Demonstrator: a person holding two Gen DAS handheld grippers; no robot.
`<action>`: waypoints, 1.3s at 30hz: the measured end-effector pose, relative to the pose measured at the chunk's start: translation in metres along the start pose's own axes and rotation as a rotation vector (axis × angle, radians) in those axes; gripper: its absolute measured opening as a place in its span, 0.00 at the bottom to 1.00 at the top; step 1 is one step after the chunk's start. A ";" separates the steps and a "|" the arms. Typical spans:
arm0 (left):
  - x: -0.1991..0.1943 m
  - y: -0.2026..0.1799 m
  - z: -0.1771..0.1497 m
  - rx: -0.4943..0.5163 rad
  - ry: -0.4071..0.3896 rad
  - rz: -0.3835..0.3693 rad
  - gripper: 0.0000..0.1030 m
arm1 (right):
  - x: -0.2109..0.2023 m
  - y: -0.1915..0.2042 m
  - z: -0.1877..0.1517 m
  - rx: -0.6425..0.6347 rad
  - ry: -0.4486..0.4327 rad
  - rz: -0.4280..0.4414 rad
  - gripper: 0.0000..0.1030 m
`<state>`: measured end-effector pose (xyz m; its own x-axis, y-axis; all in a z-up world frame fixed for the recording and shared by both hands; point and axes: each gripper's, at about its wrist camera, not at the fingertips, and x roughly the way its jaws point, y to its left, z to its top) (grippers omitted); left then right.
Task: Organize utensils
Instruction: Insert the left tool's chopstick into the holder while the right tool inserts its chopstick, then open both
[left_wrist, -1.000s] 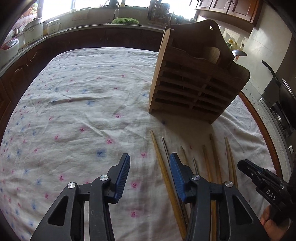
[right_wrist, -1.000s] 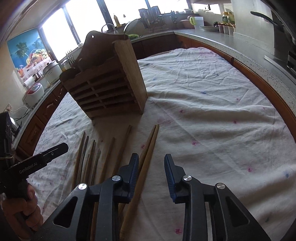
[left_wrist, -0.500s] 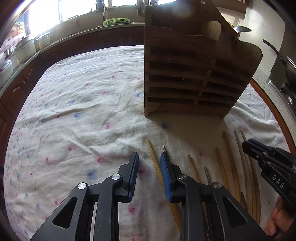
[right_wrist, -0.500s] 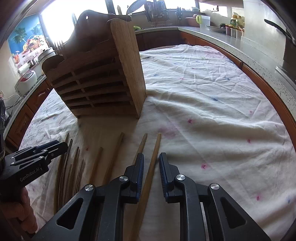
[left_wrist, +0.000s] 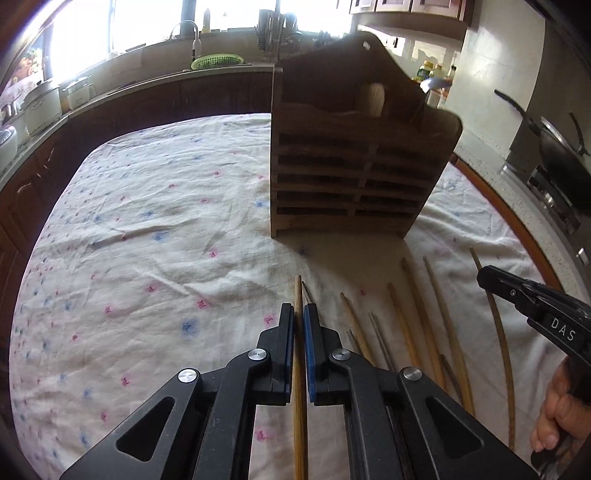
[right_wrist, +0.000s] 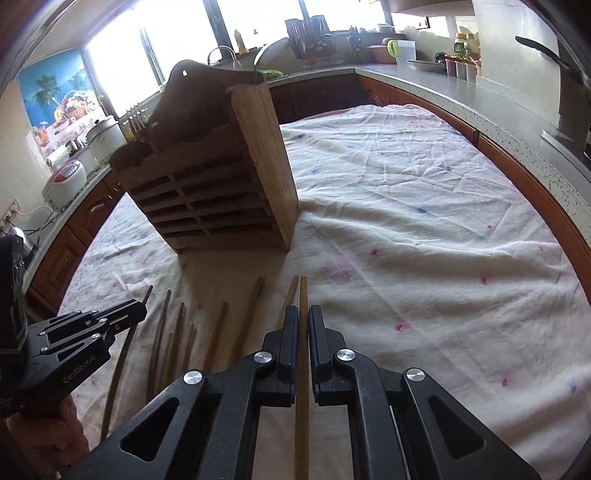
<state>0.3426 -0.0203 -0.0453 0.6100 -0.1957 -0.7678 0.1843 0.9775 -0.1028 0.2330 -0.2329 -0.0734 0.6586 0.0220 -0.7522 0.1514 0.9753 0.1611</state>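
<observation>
Chopsticks: wooden sticks are lying side by side on the cloth-covered bench (left_wrist: 147, 221), in front of the wooden rack, their tips pointing toward it.
Left chopstick (left_wrist: 298, 332): it is sitting between the left gripper (left_wrist: 299, 314) fingers, its tip sticking out past them toward the rack; it is the leftmost stick of the row in the left wrist view.
Left fingers: having just been closing, they are pressing on that stick from both sides.
Right chopstick (right_wrist: 303, 332): it is sitting between the right gripper (right_wrist: 303, 314) fingers, its tip reaching out ahead of them; a second stick (right_wrist: 290, 295) is lying just beside it on its left.
Right fingers: having just been closing, they are clamping that stick.
Loose sticks (left_wrist: 417, 314): the rest are lying on the cloth between the two grippers, some straight, the outer ones curved by the lens.
Wooden rack (left_wrist: 354, 177): it is standing upright on the cloth beyond the stick tips, slatted front facing the grippers, with a round wooden piece showing in its top.
Hands: a hand (left_wrist: 557, 413) is gripping the right gripper's handle at the right edge of the left wrist view.
Surroundings: a kitchen counter with a green basket (left_wrist: 216, 61) is running behind the bench.
</observation>
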 end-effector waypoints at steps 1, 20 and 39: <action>-0.011 0.002 0.000 -0.011 -0.016 -0.012 0.03 | -0.008 0.001 0.001 0.004 -0.012 0.017 0.05; -0.190 0.040 -0.030 -0.097 -0.296 -0.151 0.03 | -0.145 0.028 0.025 -0.025 -0.290 0.145 0.05; -0.190 0.045 -0.016 -0.109 -0.352 -0.164 0.03 | -0.163 0.029 0.036 -0.023 -0.363 0.163 0.05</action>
<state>0.2226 0.0627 0.0861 0.8098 -0.3461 -0.4738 0.2295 0.9300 -0.2871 0.1568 -0.2165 0.0770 0.8909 0.1015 -0.4427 0.0096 0.9703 0.2417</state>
